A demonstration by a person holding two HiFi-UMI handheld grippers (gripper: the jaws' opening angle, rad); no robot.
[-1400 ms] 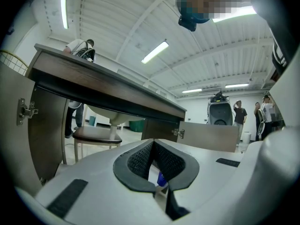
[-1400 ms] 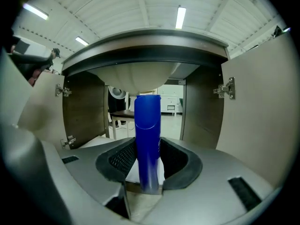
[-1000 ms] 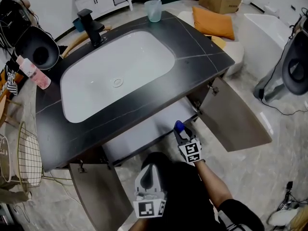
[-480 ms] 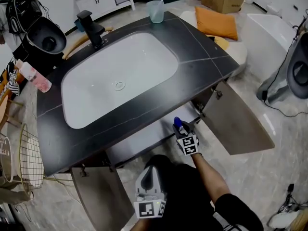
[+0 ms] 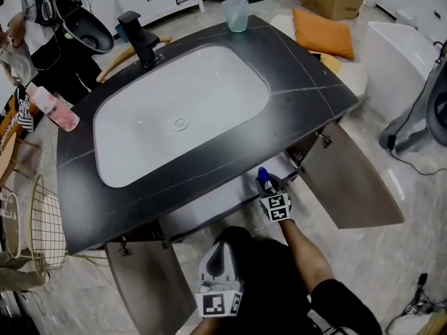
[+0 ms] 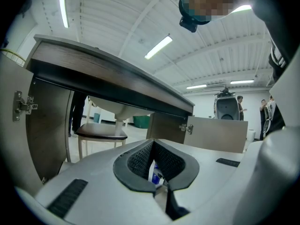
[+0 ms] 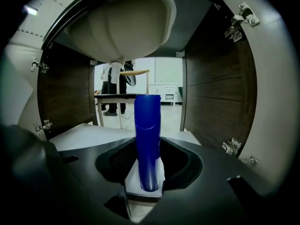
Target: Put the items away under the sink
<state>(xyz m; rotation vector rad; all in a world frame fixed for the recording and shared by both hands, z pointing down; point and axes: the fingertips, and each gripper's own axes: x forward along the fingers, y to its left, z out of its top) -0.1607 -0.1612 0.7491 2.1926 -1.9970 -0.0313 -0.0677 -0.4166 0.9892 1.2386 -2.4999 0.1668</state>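
A blue bottle [image 7: 147,125] is clamped in the right tongs [image 7: 149,170] at the open cabinet [image 7: 213,93]; the left tongs [image 6: 156,168] are held together, empty.

Left gripper [image 5: 221,248] closed, right gripper [image 5: 267,189] loaded.

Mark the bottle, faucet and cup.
bottle [image 7: 147,139], right gripper view, middle of its blue body.
faucet [image 5: 143,42], head view, its upright black body.
cup [image 5: 237,17], head view, its side wall.
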